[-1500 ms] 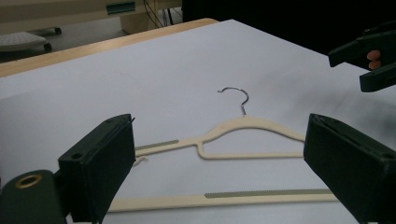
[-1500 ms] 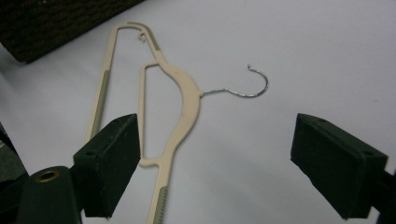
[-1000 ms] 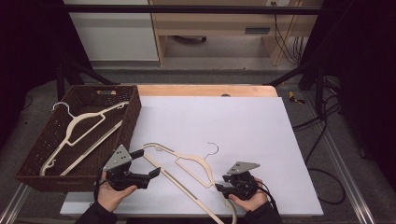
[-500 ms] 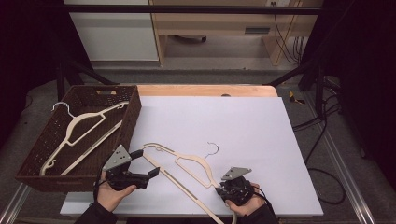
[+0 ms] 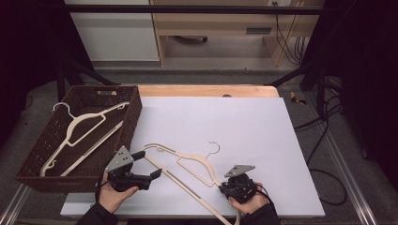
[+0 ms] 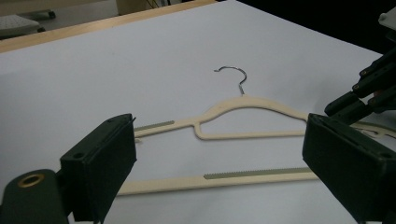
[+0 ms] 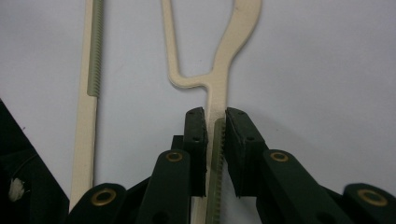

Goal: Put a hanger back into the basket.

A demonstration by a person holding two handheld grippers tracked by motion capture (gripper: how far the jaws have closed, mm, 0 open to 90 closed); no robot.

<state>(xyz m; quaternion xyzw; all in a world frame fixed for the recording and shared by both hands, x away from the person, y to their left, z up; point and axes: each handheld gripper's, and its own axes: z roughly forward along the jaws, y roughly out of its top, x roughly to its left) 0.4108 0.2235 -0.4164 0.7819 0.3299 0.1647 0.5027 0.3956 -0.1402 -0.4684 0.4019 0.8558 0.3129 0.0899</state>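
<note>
A: What differs from a second ago?
B: The right hand-held gripper (image 5: 224,189) has just been closing; its pads now pinch the cream hanger's (image 5: 197,164) arm on the worktop (image 5: 263,136), right of the basket (image 5: 131,117).
A: And the left hand-held gripper (image 5: 151,165)?
B: Jaws wide apart beside that hanger, holding nothing; the right gripper view alone shows the ribbed strip (image 7: 215,172) between the pads.

A dark brown woven basket (image 5: 28,161) sits at the left edge of the bench (image 5: 244,117), which is covered by a white sheet with a strip of bare wood along its far side. Inside the basket lies a cream hanger (image 5: 80,126), its metal hook toward the far left corner. Black cables (image 5: 324,136) trail on the floor to the right.
</note>
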